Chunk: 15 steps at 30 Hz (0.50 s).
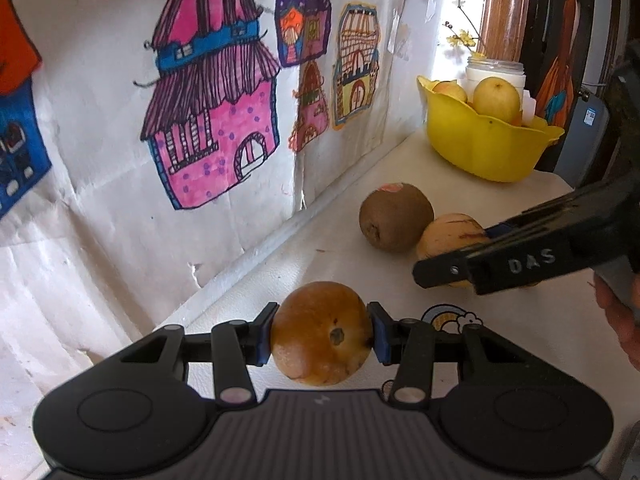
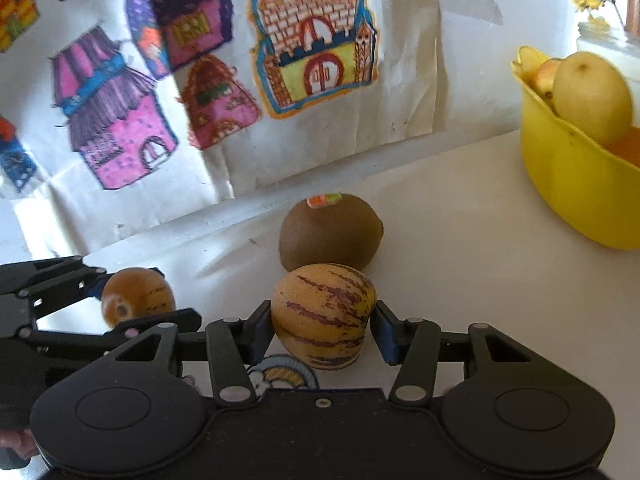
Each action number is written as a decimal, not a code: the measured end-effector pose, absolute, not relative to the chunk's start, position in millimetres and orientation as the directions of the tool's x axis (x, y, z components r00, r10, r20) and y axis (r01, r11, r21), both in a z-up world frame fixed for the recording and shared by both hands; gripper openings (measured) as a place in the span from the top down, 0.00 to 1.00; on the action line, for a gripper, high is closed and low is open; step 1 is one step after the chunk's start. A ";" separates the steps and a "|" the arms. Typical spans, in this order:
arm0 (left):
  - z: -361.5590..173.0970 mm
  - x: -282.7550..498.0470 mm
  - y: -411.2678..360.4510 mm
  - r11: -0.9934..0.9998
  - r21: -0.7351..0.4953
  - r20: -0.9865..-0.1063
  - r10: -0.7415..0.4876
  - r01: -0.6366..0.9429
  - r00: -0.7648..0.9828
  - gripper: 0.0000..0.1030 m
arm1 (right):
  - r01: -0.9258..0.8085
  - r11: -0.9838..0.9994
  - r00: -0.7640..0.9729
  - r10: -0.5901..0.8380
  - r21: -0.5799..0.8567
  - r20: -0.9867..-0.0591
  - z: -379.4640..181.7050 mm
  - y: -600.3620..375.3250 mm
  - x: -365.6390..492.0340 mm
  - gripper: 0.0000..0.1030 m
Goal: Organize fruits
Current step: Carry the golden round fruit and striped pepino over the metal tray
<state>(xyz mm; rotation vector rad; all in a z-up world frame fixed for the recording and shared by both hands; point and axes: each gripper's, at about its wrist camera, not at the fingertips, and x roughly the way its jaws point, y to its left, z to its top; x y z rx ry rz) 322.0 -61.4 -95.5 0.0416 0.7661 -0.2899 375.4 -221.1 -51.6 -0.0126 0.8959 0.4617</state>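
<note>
My left gripper [image 1: 322, 334] is shut on a round orange-brown fruit [image 1: 322, 332], its pads touching both sides; it also shows in the right wrist view [image 2: 138, 296]. My right gripper [image 2: 322, 330] is shut on a yellow fruit with purple stripes [image 2: 324, 314], seen from the side in the left wrist view [image 1: 450, 234]. A brown kiwi [image 2: 330, 232] with a sticker lies on the white counter just behind the striped fruit, also in the left wrist view [image 1: 396, 216]. A yellow bowl [image 1: 484, 142] at the far right holds a pale yellow fruit [image 1: 496, 96] and others.
A wall with paper house drawings [image 1: 212, 120] runs along the counter's left side. A white jar with yellow flowers [image 1: 496, 70] stands behind the bowl. A rainbow sticker [image 1: 450, 316] is on the counter [image 1: 500, 208]. Dark furniture [image 1: 580, 60] stands at the far right.
</note>
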 end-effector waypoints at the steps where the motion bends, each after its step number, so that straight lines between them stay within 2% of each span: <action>1: -93.0 320.6 -61.1 0.959 -0.065 -0.686 -0.244 0.276 0.686 0.51 | -0.393 0.902 0.536 0.383 0.179 -0.752 -47.9 -221.5 371.2 0.48; 15: -38.5 271.6 -49.0 0.958 -0.049 -0.638 -0.247 0.282 0.729 0.51 | -0.413 0.895 0.597 0.406 0.169 -0.692 14.4 -235.4 287.1 0.48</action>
